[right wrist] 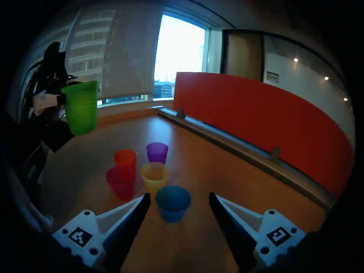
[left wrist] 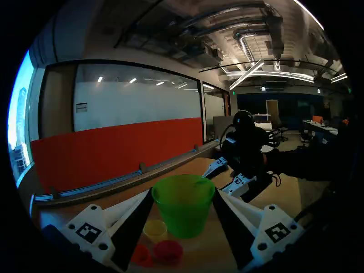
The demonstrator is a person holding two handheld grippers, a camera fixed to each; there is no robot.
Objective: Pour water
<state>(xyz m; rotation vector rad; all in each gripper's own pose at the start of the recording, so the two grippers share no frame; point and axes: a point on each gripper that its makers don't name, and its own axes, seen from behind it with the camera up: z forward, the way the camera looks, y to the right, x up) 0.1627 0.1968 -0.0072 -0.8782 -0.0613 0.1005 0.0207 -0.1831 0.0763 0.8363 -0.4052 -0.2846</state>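
Likely light, thin and squeezable, the green cup is clenched mid-wall by the left tool; right tool hangs released.

Green cup — translucent plastic; table — smooth wood.

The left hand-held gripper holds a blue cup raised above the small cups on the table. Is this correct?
Only the colour is wrong: the left hand-held gripper holds a green cup, raised above the small cups on the table. The left gripper view shows it.
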